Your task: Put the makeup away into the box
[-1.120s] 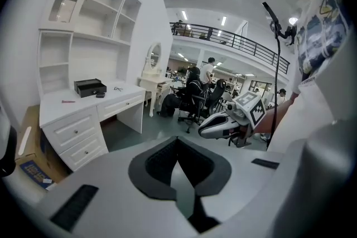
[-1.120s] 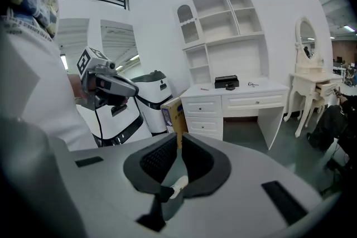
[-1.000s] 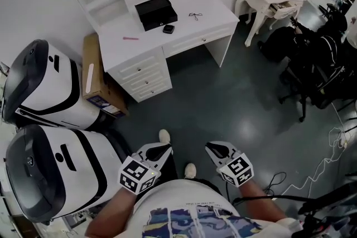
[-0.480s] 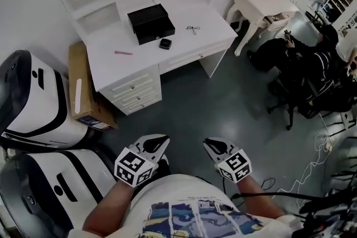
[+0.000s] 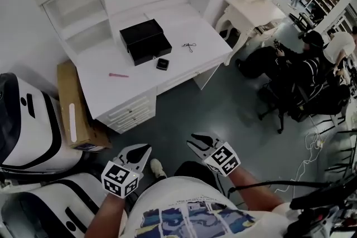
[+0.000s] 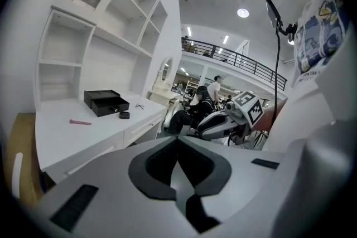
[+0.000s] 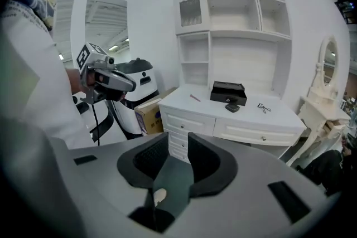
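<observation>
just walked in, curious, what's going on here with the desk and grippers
A person holds the left gripper, jaws together, and the right gripper, jaws opening, both empty, short of the white desk. On it sit a black box and, outside it, a small black case, a pink stick and a wire tool.

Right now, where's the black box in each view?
Head view: black box upper centre-left.
Left gripper view: black box left of centre.
Right gripper view: black box right of centre, mid-height.
Shared landmark: small black case by the box's front, in all three.
</observation>
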`<state>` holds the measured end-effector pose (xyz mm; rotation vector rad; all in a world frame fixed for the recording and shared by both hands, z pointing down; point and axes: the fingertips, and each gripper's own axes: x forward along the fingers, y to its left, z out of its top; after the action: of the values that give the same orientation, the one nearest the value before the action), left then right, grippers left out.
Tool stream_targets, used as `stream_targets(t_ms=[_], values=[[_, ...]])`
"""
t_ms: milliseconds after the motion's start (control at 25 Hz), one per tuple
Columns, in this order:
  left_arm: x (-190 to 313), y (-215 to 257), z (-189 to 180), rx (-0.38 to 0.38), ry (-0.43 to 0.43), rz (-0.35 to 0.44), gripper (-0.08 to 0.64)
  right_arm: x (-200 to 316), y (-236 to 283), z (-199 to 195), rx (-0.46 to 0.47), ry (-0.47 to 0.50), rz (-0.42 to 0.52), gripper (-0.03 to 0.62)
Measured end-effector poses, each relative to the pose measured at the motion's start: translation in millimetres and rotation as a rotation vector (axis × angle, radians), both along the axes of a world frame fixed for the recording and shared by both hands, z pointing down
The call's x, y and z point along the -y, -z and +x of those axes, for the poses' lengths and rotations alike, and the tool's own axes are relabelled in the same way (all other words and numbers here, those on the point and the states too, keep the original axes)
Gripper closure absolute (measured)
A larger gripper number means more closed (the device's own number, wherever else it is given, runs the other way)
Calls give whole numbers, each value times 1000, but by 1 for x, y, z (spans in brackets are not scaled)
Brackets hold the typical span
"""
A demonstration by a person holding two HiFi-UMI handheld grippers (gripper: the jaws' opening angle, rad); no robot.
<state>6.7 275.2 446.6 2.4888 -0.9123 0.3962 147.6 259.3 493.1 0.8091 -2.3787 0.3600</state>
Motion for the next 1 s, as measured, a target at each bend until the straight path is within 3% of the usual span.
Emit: stream_targets(t_ms=[280,560,1000], values=[[31,-3,-24,-6,41,6,546,51,-5,-16,-22,31,22,466],[89,-3,-47,11,140,-1,546,140,-23,-15,-27,65,26,456],[194,3,-41,69,256,-23,546,290,-82,-16,-93,197,-9,357]])
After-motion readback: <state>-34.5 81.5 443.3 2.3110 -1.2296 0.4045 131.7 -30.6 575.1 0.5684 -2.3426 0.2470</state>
